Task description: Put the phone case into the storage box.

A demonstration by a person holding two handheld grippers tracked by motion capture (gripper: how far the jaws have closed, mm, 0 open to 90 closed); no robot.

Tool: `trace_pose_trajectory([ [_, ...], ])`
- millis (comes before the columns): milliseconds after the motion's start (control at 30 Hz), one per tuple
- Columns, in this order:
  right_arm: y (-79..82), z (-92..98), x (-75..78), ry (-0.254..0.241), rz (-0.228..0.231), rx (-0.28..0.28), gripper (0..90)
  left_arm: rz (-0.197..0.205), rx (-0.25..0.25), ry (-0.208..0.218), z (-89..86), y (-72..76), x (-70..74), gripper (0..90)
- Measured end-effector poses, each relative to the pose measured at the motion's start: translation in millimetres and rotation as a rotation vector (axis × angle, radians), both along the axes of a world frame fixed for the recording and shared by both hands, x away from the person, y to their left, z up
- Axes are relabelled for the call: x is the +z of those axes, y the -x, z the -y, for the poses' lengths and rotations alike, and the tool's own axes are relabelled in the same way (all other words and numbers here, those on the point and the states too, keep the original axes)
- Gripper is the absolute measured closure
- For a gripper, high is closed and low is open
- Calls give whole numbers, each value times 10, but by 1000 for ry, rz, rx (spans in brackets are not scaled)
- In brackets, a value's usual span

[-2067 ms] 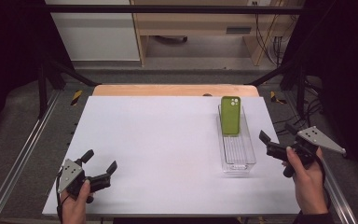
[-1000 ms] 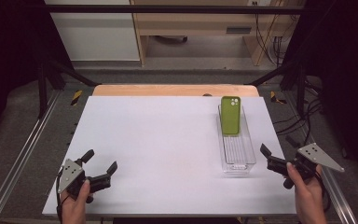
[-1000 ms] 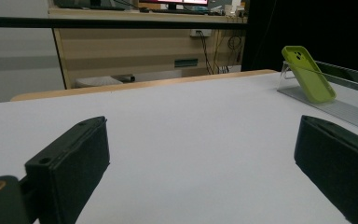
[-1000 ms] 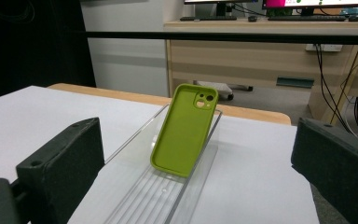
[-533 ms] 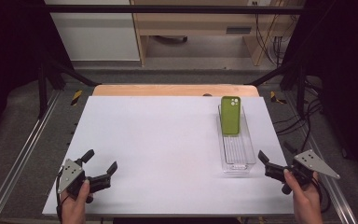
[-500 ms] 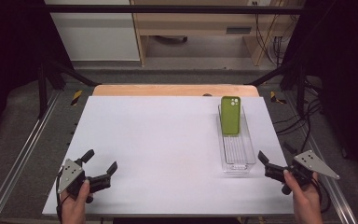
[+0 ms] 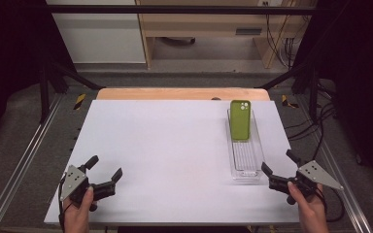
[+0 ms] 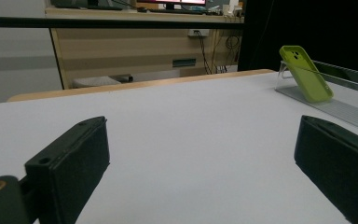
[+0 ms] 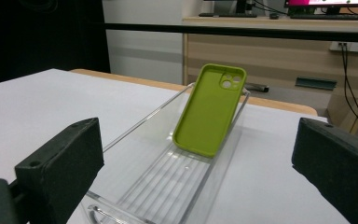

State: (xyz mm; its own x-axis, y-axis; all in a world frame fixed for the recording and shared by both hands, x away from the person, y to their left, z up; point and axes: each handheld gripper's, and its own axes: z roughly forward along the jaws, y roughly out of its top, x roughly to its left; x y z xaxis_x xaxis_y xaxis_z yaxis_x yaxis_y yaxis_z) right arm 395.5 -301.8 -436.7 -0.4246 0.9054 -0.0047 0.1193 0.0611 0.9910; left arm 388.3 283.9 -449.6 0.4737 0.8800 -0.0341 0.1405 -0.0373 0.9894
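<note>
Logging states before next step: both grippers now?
Left gripper: open, holding nothing.
Right gripper: open, holding nothing, near the clear tray.

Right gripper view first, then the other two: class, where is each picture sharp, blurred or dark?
Right gripper view: the green phone case is sharp, the tool's near black pads soft. Left gripper view: the case is fairly crisp, the pads blurred. High view: the white table is evenly lit, the surroundings dark, and the clear tray faint.
</note>
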Motion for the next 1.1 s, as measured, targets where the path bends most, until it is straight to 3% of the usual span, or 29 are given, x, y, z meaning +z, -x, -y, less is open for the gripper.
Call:
trace_pose_trajectory([
  [267,5,-146,-101,14,0,36,24,2,-4,-6,-2,0,1,28],
  [933,-51,-377,-162,-7,11,103,24,8,-25,-8,7,-8,-12,38],
  [1100,-80,-422,-176,-7,15,110,24,20,8,-14,-3,-7,-9,50],
])
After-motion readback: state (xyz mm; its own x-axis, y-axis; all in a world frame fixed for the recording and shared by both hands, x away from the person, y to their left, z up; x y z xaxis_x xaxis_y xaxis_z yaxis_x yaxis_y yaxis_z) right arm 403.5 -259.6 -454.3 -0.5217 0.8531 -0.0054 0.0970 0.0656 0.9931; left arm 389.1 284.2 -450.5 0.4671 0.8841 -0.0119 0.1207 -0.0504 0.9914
